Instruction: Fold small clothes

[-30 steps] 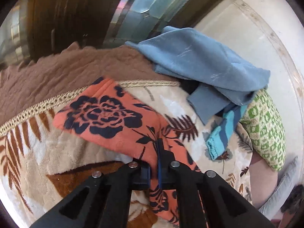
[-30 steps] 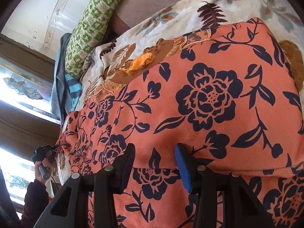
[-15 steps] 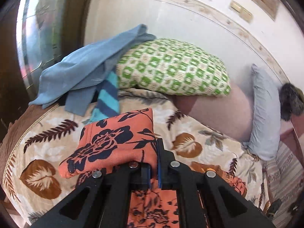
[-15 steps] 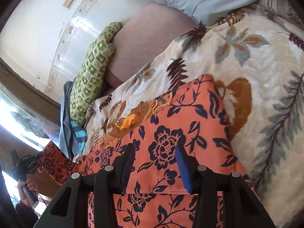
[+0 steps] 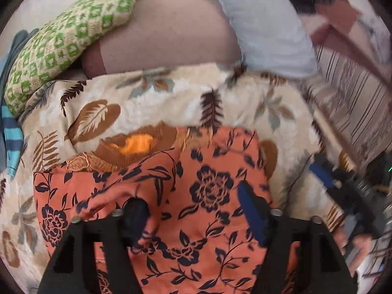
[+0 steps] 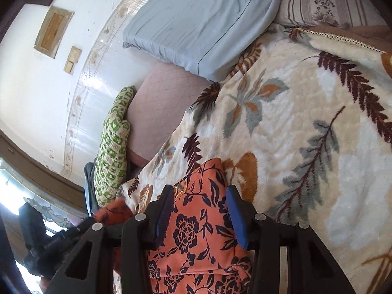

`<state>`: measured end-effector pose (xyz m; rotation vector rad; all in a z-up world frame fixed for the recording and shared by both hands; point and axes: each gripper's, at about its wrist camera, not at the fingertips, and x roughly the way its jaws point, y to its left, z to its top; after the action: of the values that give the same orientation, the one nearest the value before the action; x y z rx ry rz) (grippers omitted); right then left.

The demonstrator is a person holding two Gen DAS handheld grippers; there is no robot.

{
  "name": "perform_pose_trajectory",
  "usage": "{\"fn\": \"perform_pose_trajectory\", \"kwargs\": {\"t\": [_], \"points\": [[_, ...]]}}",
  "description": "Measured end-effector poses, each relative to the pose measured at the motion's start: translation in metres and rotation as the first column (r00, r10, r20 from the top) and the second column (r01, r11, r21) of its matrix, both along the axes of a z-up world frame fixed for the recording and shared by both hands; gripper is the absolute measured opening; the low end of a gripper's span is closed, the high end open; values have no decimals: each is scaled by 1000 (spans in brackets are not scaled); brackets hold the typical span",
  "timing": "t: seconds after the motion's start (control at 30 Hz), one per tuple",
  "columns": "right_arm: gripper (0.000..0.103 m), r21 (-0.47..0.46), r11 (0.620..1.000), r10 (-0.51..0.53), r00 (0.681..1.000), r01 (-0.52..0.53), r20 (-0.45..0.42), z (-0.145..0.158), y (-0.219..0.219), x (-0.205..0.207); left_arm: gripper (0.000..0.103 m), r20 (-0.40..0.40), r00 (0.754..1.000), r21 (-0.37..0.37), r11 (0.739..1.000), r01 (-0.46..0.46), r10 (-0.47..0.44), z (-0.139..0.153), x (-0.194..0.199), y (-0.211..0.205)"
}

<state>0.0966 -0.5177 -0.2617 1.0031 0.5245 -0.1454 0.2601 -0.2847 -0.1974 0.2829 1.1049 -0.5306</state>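
Note:
An orange garment with dark navy flowers (image 5: 201,196) lies folded on the leaf-patterned blanket (image 5: 171,98). My left gripper (image 5: 193,208) is open just above it, and a fold of the cloth drapes over the left fingertip (image 5: 134,210). In the right wrist view the same garment (image 6: 196,232) lies under my right gripper (image 6: 199,210), which is open with a finger on each side of it. The right gripper also shows at the right edge of the left wrist view (image 5: 343,191).
A green-and-cream pillow (image 5: 61,39), a pink bolster (image 5: 159,31) and a pale blue pillow (image 5: 264,24) line the wall behind the blanket. A blue striped cloth (image 5: 11,132) lies at the left. A striped sheet (image 5: 348,103) is at the right.
My left gripper swung right across the bed carrying the garment's edge over, then opened and let it go. The right gripper drew back to the garment's near edge and stayed open.

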Motion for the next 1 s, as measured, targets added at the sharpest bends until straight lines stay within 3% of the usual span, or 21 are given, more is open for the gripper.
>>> {"fn": "perform_pose_trajectory", "kwargs": {"t": [0.07,0.2,0.33,0.57,0.67,0.77,0.9,1.0], "points": [[50,9,1000,-4,1000,4,0,-1,-2,0,75,47,998,116,993,36,-42,-15,-11,-6],[50,-25,999,21,1000,-22,-5,3,5,6,75,24,999,145,988,42,-46,-15,-6,24],[50,-82,995,60,998,-62,-24,7,24,16,81,-12,1000,107,994,-18,19,-12,8,65],[50,-119,985,122,992,-127,-43,6,52,32,82,-53,990,71,990,-125,129,-34,16,118],[50,-112,984,134,990,-138,-49,3,58,38,82,-130,974,-22,982,-190,185,-44,23,133],[50,-104,985,134,989,-139,-56,0,58,40,82,-177,965,-85,973,-214,196,-46,33,122],[50,-109,986,117,991,-123,-59,1,52,36,82,-237,962,-96,983,-159,133,-52,37,77],[50,-112,988,99,993,-105,-60,0,43,30,82,-266,955,-135,976,-172,132,-57,35,53]]}}
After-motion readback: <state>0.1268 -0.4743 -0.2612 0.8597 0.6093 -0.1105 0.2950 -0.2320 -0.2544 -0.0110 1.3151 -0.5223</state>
